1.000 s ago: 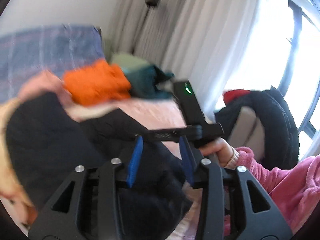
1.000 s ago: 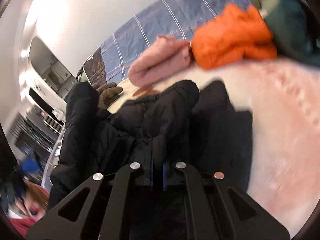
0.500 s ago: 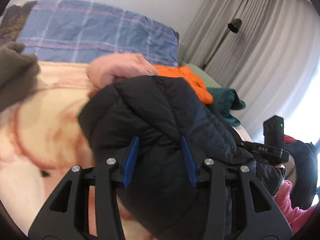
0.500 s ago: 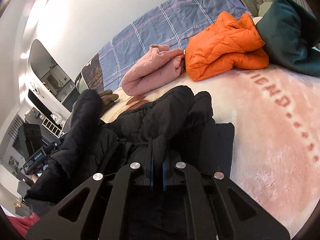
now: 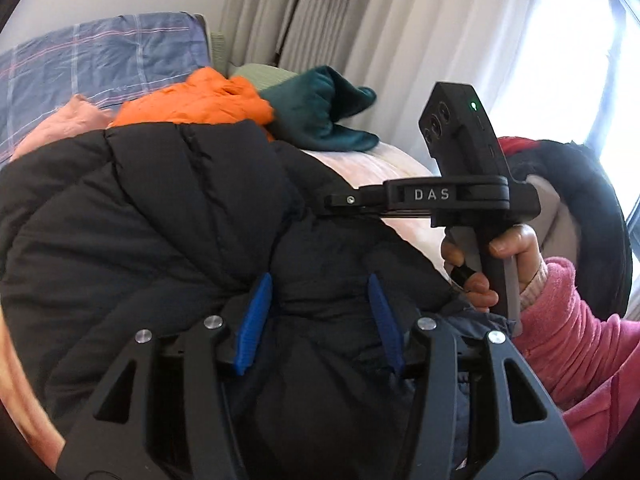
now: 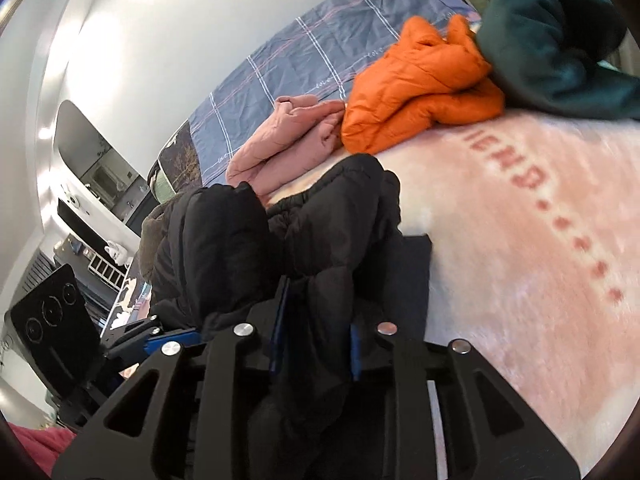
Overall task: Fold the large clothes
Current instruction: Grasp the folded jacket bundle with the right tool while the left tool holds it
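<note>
- Left gripper (image 5: 318,312): jaws wide apart, with the bulk of the black puffer jacket (image 5: 160,220) bulging between the blue pads (image 5: 254,320).
- Right gripper (image 6: 316,340): jaws narrow, clamped on a fold of the jacket.
- Jacket location: bunched on the pink blanket (image 6: 540,240) covering the bed.
- Behind the jacket: orange jacket (image 6: 420,84), pink garment (image 6: 280,140), dark green garment (image 6: 552,36).

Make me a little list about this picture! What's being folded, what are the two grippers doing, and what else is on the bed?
being folded: black puffy jacket
left gripper: open, jacket bunched between its blue pads
right gripper: shut on a fold of the jacket
lying on: pink fuzzy blanket
other clothes: orange jacket, pink garment, dark green garment
behind them: blue plaid bedding
</note>
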Demonstrator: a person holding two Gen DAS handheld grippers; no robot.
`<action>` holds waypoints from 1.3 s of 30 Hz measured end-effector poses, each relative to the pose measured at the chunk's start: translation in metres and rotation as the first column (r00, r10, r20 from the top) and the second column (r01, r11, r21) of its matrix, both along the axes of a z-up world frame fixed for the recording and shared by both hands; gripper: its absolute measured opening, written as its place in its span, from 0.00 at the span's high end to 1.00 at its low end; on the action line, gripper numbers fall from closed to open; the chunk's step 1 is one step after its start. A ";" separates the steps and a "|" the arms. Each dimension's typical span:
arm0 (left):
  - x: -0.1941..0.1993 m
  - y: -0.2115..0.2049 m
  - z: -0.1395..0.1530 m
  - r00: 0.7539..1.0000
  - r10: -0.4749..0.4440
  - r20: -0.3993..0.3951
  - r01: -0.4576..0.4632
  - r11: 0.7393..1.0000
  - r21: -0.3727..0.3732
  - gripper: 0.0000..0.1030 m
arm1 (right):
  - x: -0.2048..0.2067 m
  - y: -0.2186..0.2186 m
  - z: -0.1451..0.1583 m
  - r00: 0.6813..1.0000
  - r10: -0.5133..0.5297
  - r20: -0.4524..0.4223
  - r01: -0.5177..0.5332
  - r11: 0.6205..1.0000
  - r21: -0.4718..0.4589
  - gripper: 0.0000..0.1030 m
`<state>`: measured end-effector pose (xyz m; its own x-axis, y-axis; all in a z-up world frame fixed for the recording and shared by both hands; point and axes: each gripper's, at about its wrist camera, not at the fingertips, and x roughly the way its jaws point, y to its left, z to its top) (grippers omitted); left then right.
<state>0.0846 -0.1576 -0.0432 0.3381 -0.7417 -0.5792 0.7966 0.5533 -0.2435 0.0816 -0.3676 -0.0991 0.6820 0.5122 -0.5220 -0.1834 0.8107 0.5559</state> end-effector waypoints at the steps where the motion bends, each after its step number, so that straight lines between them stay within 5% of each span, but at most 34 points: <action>1: 0.002 -0.006 0.000 1.000 -0.009 0.002 0.009 1.000 0.007 0.51 | -0.001 -0.002 0.000 1.000 -0.001 -0.003 0.001 1.000 0.003 0.75; 6: 0.001 -0.025 -0.001 0.999 -0.039 0.010 0.039 0.999 0.034 0.51 | -0.008 -0.010 0.003 1.000 -0.019 -0.014 0.019 0.999 0.037 0.59; 10: 0.003 -0.025 -0.002 0.999 -0.037 0.009 0.037 0.999 0.021 0.50 | -0.020 -0.006 0.012 0.999 -0.024 0.041 0.024 1.000 0.001 0.57; 11: 0.003 -0.025 -0.002 0.999 -0.035 0.005 0.035 0.999 0.017 0.50 | -0.021 -0.004 0.014 0.998 -0.035 0.059 0.036 0.999 -0.025 0.66; 12: 0.001 -0.023 -0.003 0.999 -0.033 0.000 0.033 0.999 0.012 0.50 | -0.020 0.000 0.015 0.996 -0.052 0.069 0.057 0.995 -0.077 0.90; 20: 0.004 -0.039 -0.019 0.998 -0.031 -0.057 0.029 0.999 -0.031 0.51 | 0.008 -0.003 -0.018 0.989 -0.145 -0.037 0.134 0.967 -0.217 0.97; 28: -0.001 -0.058 -0.029 0.997 -0.070 -0.039 0.070 0.997 0.009 0.49 | -0.060 -0.034 -0.006 0.978 -0.194 0.071 0.203 0.967 -0.154 0.88; 33: 0.002 -0.058 -0.029 0.996 -0.070 -0.053 0.070 0.998 0.001 0.49 | -0.124 -0.018 0.005 0.985 -0.076 0.154 0.088 0.994 -0.067 0.71; 39: 0.002 -0.057 -0.028 0.996 -0.069 -0.060 0.068 0.998 -0.005 0.49 | -0.146 0.016 -0.006 0.993 0.018 0.113 -0.003 0.992 -0.128 0.69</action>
<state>0.0871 -0.2141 -0.0710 0.2509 -0.7636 -0.5950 0.8164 0.4971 -0.2938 -0.0643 -0.3515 -0.1050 0.7353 0.4542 -0.5030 -0.2483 0.8711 0.4237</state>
